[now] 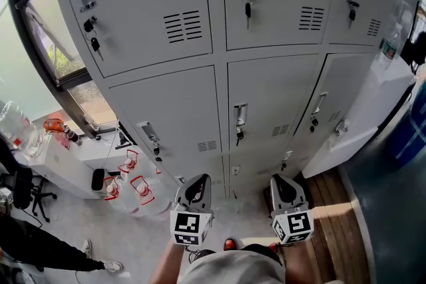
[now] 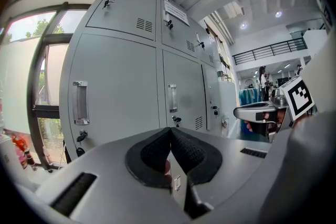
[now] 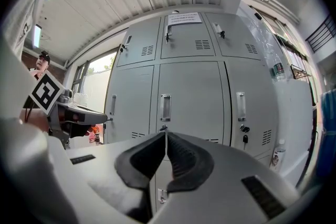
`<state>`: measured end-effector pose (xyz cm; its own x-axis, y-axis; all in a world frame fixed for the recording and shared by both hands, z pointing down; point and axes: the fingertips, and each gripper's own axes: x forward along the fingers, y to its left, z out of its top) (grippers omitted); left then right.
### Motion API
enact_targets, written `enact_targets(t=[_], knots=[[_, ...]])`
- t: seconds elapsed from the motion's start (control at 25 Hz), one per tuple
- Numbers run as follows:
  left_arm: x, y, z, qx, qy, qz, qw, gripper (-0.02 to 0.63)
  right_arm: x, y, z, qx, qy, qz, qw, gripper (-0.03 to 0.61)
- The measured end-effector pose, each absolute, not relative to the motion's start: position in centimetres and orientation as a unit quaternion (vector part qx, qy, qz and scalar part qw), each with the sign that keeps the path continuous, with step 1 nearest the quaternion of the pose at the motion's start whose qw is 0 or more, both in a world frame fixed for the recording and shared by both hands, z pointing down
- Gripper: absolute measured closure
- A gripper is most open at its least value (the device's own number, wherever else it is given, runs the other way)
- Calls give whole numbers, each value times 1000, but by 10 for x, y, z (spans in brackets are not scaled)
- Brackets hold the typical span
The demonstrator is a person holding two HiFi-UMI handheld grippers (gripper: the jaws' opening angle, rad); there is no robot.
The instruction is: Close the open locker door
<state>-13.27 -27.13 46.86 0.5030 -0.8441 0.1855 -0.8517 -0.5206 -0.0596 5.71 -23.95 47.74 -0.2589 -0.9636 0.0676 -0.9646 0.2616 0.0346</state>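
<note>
Grey lockers [image 1: 266,96] fill the wall ahead, most doors flush with keys in their locks. At the right a pale door panel [image 1: 369,113] stands out from the locker front, with a latch [image 1: 341,128] on its edge; it also shows as the door panel [image 2: 227,105] and the door panel [image 3: 294,118]. My left gripper [image 1: 194,191] and right gripper [image 1: 285,188] hang side by side low in front of the lockers, apart from every door. The left gripper [image 2: 169,134] is shut with nothing held. The right gripper [image 3: 165,136] is shut and empty too.
A window [image 1: 53,56] is at the left, with a low white cabinet [image 1: 66,159] and water bottles [image 1: 136,189] on the floor below it. A person's legs [image 1: 40,249] are at the lower left. A bottle [image 1: 389,43] stands above the pale panel. Wooden flooring [image 1: 339,209] lies at the right.
</note>
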Motion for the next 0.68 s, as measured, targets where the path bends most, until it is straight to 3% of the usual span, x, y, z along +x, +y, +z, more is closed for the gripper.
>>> enact_targets(t=[0.68], knots=[[-127,-267,467,867,-490,94,21,592,59,-238,478,604,-796,6,39,552]])
